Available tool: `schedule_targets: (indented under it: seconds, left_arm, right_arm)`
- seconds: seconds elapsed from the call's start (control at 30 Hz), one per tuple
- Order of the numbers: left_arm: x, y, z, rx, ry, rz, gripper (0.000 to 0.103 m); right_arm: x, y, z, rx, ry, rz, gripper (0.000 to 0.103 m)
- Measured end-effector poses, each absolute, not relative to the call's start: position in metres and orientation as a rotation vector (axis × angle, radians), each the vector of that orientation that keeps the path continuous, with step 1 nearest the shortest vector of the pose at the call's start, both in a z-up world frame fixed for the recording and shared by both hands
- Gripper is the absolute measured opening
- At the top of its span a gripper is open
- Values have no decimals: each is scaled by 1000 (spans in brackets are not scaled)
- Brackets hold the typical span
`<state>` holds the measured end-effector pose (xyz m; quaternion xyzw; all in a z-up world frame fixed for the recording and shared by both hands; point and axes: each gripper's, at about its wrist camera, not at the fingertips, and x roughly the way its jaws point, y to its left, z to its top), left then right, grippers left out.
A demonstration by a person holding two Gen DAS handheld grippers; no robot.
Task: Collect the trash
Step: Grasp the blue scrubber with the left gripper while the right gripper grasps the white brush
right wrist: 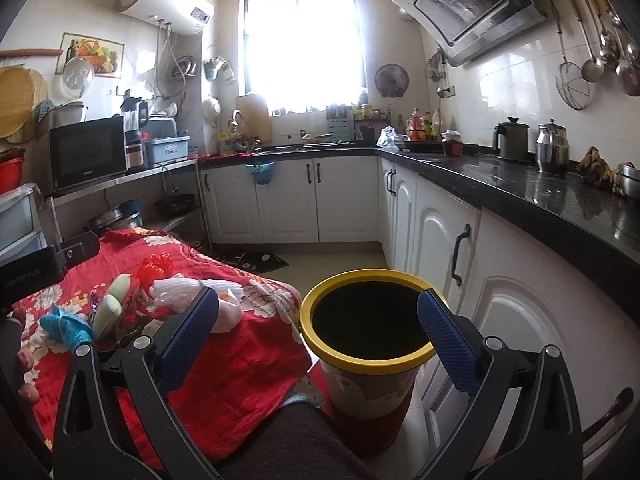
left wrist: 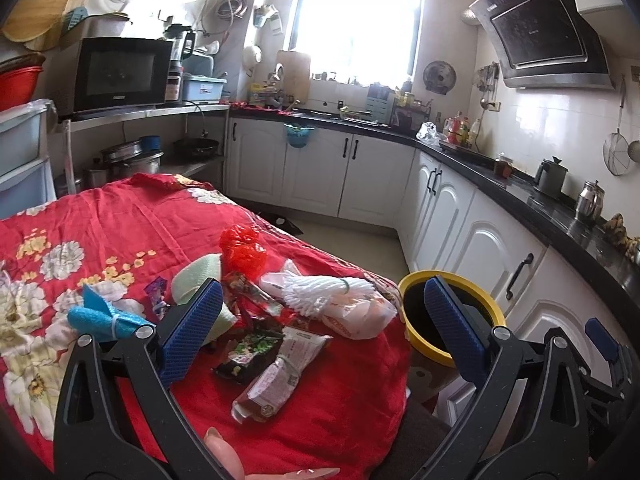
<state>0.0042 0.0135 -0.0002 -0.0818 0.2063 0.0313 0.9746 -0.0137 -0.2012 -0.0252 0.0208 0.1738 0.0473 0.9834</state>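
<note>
In the left wrist view, the left gripper (left wrist: 324,320) is held wide open and empty above the red floral cloth (left wrist: 120,220), probably so that a piece can be chosen. The trash (left wrist: 280,320) (wrappers, a white bundle, a red bag) is seen between and just beyond its fingers.

In the right wrist view, the right gripper (right wrist: 320,320) is also spread open and empty. The yellow-rimmed bin (right wrist: 366,364) is framed between its fingers, beside the table for easy dropping; the trash lies to its left.

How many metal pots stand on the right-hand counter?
2: a grey pot nearer the stove and a shiny pot beside it, toward the camera. Others may be hidden past the frame edge.
</note>
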Motion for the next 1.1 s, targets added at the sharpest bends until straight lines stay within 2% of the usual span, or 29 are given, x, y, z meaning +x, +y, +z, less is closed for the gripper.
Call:
schedule_targets:
  seconds: [1.1]
  left_arm:
    - [10,132,3,-299,426,392,93]
  right_arm:
    - [86,-58,-7,-228,467,561,97]
